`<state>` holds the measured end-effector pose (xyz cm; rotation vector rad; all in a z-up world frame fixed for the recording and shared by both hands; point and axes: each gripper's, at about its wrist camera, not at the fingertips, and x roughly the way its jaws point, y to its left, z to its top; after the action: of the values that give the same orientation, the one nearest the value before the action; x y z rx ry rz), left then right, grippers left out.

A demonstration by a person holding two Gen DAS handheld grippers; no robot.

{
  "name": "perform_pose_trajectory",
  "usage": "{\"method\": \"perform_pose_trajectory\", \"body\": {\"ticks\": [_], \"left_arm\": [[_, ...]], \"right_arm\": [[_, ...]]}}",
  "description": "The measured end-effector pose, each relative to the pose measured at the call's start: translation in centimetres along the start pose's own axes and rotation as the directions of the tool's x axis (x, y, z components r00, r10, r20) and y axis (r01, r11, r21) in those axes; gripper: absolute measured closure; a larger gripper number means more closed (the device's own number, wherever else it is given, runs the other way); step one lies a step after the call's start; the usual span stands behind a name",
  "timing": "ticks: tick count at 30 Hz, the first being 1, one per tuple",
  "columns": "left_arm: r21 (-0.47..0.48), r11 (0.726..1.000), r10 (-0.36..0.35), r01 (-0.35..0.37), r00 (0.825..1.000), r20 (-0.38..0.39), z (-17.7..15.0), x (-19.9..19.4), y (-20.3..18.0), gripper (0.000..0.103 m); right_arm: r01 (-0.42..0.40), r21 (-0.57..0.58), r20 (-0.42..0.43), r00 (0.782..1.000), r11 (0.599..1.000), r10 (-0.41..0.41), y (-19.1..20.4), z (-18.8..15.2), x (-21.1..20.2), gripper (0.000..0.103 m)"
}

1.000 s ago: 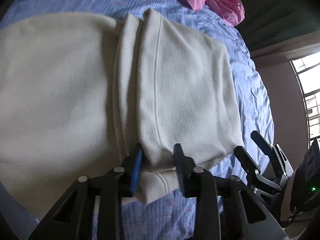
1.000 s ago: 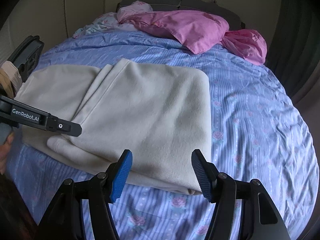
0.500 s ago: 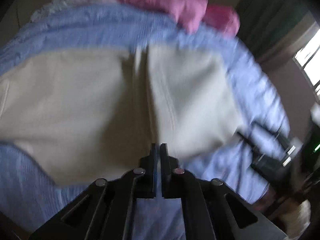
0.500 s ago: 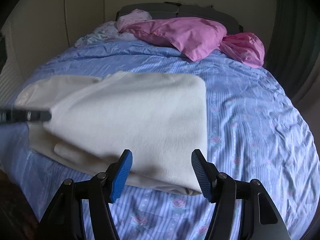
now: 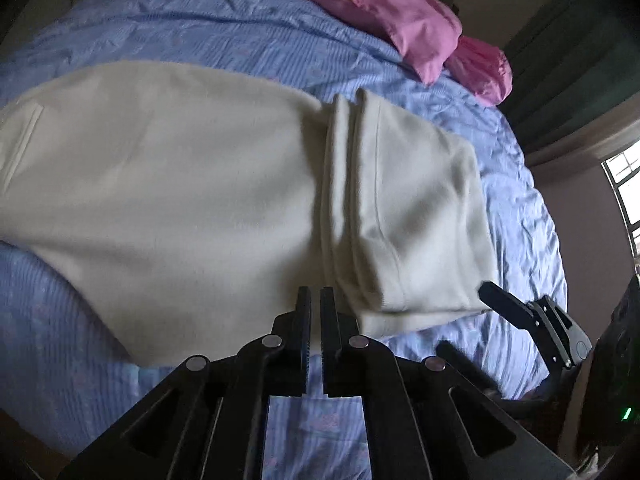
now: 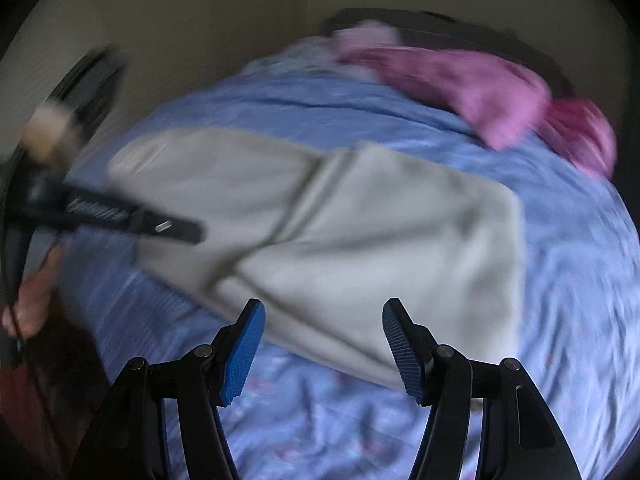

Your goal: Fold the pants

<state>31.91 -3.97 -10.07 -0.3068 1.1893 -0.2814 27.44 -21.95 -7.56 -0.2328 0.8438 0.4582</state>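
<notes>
The cream pants (image 5: 180, 192) lie flat on the blue bed, with the leg end folded over on the right side (image 5: 416, 216). They also show in the right wrist view (image 6: 360, 216), blurred. My left gripper (image 5: 315, 304) is shut and empty, just in front of the near edge of the pants. My right gripper (image 6: 322, 340) is open and empty, held above the near edge of the folded part. The right gripper's fingers show in the left wrist view (image 5: 516, 308) beside the fold's near right corner.
A blue floral bedsheet (image 5: 516, 216) covers the bed. Pink pillows (image 5: 392, 20) lie at the far side by the headboard. A dark curtain and a window (image 5: 624, 184) are at the right. The bed's near edge drops off at the lower left.
My left gripper let go of the pants' folded edge, shut, and pulled back. Both grippers have drawn away from the pants; the right wrist view is blurred by motion.
</notes>
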Motion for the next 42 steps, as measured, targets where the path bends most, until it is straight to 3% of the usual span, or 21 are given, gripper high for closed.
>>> {"method": "perform_pose_trajectory", "body": {"ticks": [3,10,14,16,19,23,28,36,42], "left_arm": [[0.011,1.000,0.018,-0.018,1.000,-0.003,-0.2,-0.2,0.6,0.099],[0.016,1.000,0.022,-0.022,1.000,0.007,-0.1,-0.3,0.7,0.094],[0.021,1.000,-0.002,0.002,1.000,-0.015,0.1,-0.1,0.8,0.090],[0.056,0.998,0.005,-0.005,1.000,-0.012,0.7,-0.1,0.8,0.082],[0.118,0.993,0.011,-0.011,1.000,0.003,1.8,0.1,0.6,0.073],[0.173,0.984,-0.050,0.048,0.999,0.006,4.2,1.1,0.1,0.070],[0.233,0.967,-0.098,0.099,0.995,-0.017,7.4,3.7,-2.1,0.070],[0.358,0.932,-0.067,0.061,0.998,0.004,11.4,8.1,-6.3,0.071],[0.372,0.928,-0.047,0.032,0.998,0.030,12.3,9.6,-6.1,0.071]], "right_arm": [[0.021,-0.109,-0.022,0.999,0.994,-0.024,2.4,0.9,1.9,0.045],[0.005,-0.110,-0.081,0.997,0.994,-0.014,3.3,1.6,5.2,0.056],[-0.030,-0.068,-0.118,0.993,0.997,0.021,2.9,1.9,6.4,0.088],[-0.027,-0.079,-0.108,0.994,0.997,0.018,3.3,1.8,6.0,0.092],[-0.015,-0.137,-0.044,0.999,0.990,0.009,4.2,1.5,3.7,0.092],[-0.023,-0.154,0.024,0.999,0.988,0.027,4.3,1.3,0.8,0.092],[-0.097,-0.092,-0.020,0.995,0.991,0.095,3.4,0.8,1.5,0.092],[-0.122,-0.030,-0.057,0.991,0.992,0.120,2.7,0.7,3.3,0.092],[-0.128,0.013,-0.064,0.990,0.992,0.129,2.2,1.0,4.0,0.092]]}}
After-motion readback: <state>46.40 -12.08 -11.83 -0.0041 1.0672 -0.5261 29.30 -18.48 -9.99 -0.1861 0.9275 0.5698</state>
